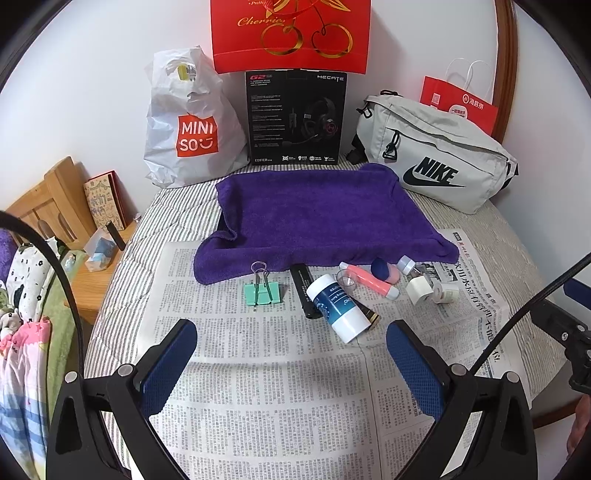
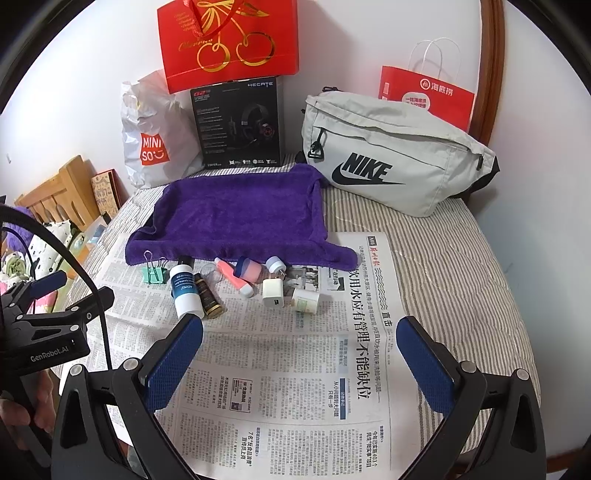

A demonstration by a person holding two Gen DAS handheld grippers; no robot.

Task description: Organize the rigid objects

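Striped bedding (image 1: 122, 288) carried a spread newspaper (image 1: 266, 387), with a white wall behind. Both grippers hung above the paper with jaws wide apart and nothing between them: the left gripper (image 1: 291, 345) and the right gripper (image 2: 300, 341).

Small rigid items lay in a loose row beyond the fingertips, along the near edge of a rumpled purple towel (image 1: 314, 210). A mint-green binder clip (image 1: 263, 291) stood apart at the left. A white bottle with a blue label (image 1: 338, 308) lay on its side just past the left gripper's right finger, against a black stick (image 1: 304, 288). Further right lay a pink tube (image 1: 369, 282), a white charger plug (image 2: 273, 291) and a small white jar (image 2: 306, 301).

Behind the towel leaned a white plastic shopping bag (image 1: 188, 122), a black headset box (image 1: 295, 116), a grey waist bag (image 1: 436, 155) and two red paper bags (image 1: 291, 33) (image 1: 458, 105); their contents could not be seen.
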